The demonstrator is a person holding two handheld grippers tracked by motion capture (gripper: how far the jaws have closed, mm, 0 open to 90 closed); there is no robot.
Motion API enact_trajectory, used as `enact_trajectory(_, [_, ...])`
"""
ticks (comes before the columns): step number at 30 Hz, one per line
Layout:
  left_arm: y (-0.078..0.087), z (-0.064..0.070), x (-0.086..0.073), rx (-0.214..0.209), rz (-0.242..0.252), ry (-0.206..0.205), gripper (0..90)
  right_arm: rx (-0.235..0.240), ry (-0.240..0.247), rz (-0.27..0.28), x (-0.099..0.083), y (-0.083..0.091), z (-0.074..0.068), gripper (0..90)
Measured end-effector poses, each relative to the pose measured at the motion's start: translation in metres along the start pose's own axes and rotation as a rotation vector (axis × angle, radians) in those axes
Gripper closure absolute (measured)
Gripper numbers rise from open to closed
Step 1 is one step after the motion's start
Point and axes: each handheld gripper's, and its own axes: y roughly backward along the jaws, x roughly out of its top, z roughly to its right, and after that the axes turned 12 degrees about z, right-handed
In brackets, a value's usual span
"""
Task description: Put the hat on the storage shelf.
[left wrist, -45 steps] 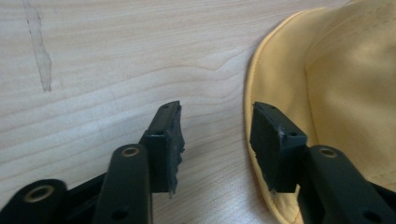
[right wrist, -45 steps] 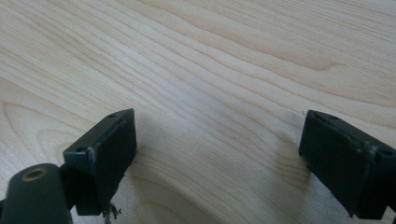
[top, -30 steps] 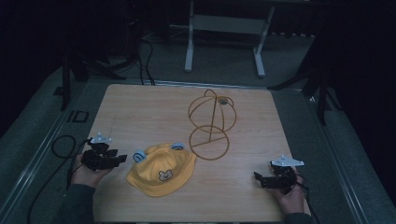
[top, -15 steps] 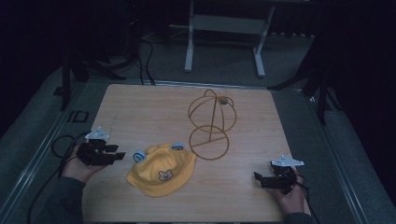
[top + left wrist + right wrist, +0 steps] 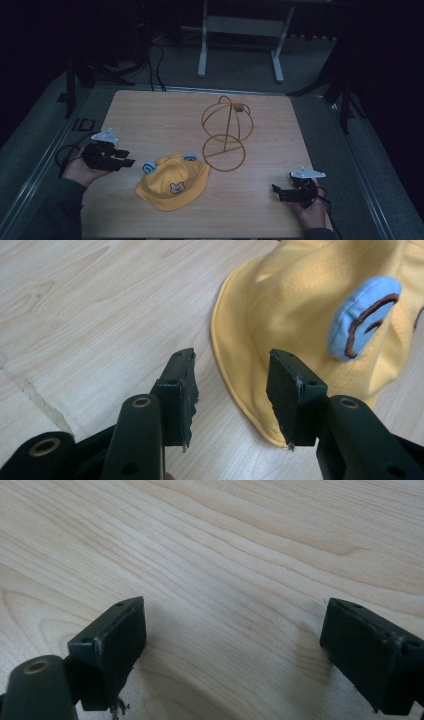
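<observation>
grippers, left (image 5: pixel 232 390) and right (image 5: pixel 235 650), gape empty; hat (image 5: pixel 300 315) cut off.

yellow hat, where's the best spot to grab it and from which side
Probably the brim edge of the yellow hat nearest the left gripper, coming in low from the table's left. The hat lies flat, and there the brim is a thin free fold. The jaws stand open, already straddling that edge.

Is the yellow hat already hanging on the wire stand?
No, the yellow hat lies flat on the table, in front of the wire stand, which is bare.
</observation>
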Motion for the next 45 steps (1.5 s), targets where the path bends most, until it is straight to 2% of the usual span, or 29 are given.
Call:
enact_trajectory(9, [0.0,-0.003,0.011,-0.018,-0.009,-0.032,54.3,0.0,0.0,0.0,0.0,0.0,0.0,11.1])
enact_trajectory(11, [-0.001,-0.003,0.02,-0.03,-0.01,-0.055,54.9,0.0,0.0,0.0,0.0,0.0,0.0,11.1])
enact_trajectory(17, [-0.004,-0.001,0.033,-0.048,-0.033,-0.107,55.1,0.0,-0.002,0.001,0.0,0.0,0.0,11.1])
enact_trajectory(24, [-0.004,0.0,0.043,-0.055,-0.038,-0.148,53.0,0.0,-0.002,0.001,0.0,0.0,0.0,11.1])
enact_trajectory(31, [0.0,0.004,0.049,-0.095,-0.022,-0.172,52.6,0.0,-0.001,0.0,0.0,0.0,0.0,11.1])
enact_trajectory(39, [0.001,0.007,0.058,-0.104,-0.048,-0.189,55.7,0.0,0.001,0.001,0.0,0.0,0.0,11.1])
enact_trajectory(45, [0.001,0.011,0.064,-0.113,-0.048,-0.199,56.2,0.0,0.002,0.001,0.0,0.0,0.0,11.1])
